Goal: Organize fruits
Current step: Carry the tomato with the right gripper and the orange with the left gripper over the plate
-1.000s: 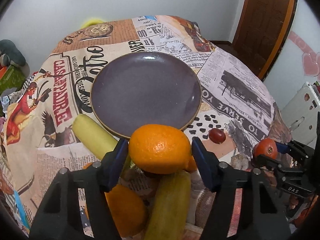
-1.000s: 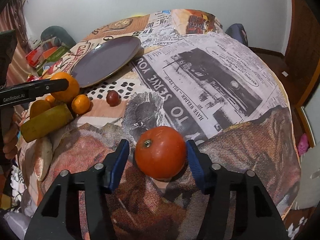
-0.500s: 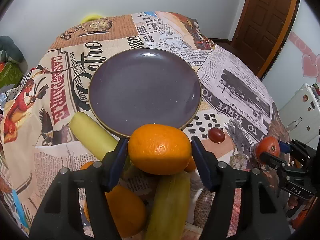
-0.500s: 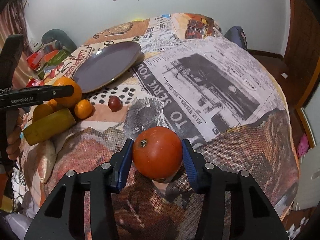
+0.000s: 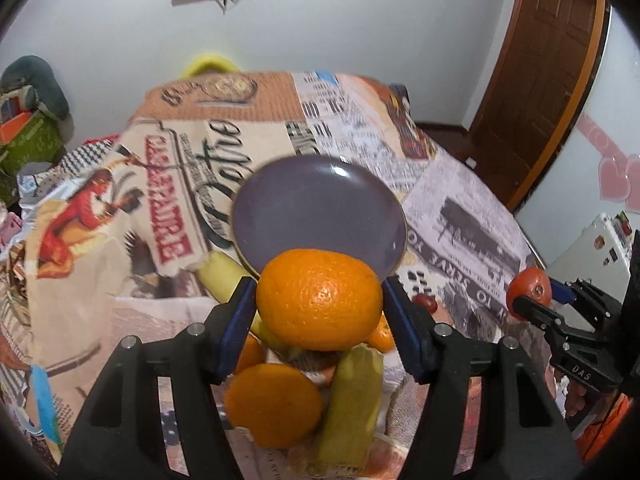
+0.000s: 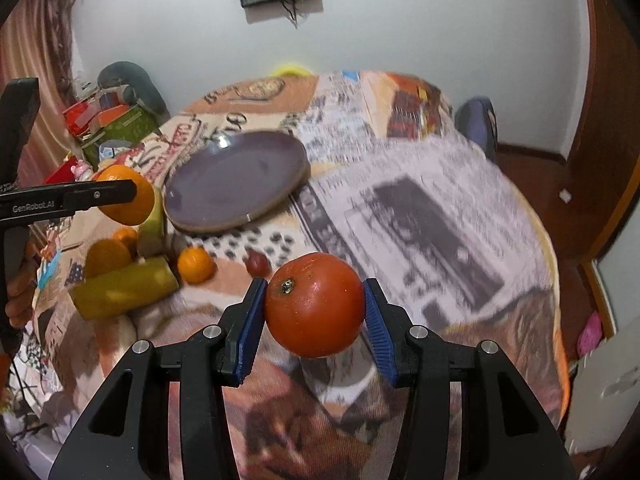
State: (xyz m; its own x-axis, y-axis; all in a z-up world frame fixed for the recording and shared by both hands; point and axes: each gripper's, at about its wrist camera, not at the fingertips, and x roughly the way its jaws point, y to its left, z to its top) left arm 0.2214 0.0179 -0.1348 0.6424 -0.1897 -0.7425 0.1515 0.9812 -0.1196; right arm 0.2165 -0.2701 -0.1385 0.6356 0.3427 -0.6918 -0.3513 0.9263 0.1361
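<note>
My left gripper [image 5: 319, 316] is shut on a large orange [image 5: 319, 299], held in the air above the fruit pile. My right gripper [image 6: 315, 316] is shut on a red tomato [image 6: 315, 305], lifted clear of the cloth. The tomato [image 5: 529, 289] and the right gripper also show at the right edge of the left wrist view. A purple plate [image 5: 316, 216] lies empty on the table beyond the orange, seen too as the plate [image 6: 236, 180] in the right wrist view. The held orange [image 6: 126, 196] hangs left of the plate there.
On the printed tablecloth [image 6: 420, 216] lie another orange [image 5: 274, 404], two yellow-green fruits [image 5: 352, 396], a small mandarin [image 6: 195, 265] and a dark grape [image 6: 257, 263]. Boxes and clutter [image 6: 108, 120] stand beyond the table's left edge. A wooden door [image 5: 552, 72] is at the right.
Both grippers have risen with their fruits. The right gripper closed onto the tomato and lifted it off the cloth. The plate now looks farther and smaller.
</note>
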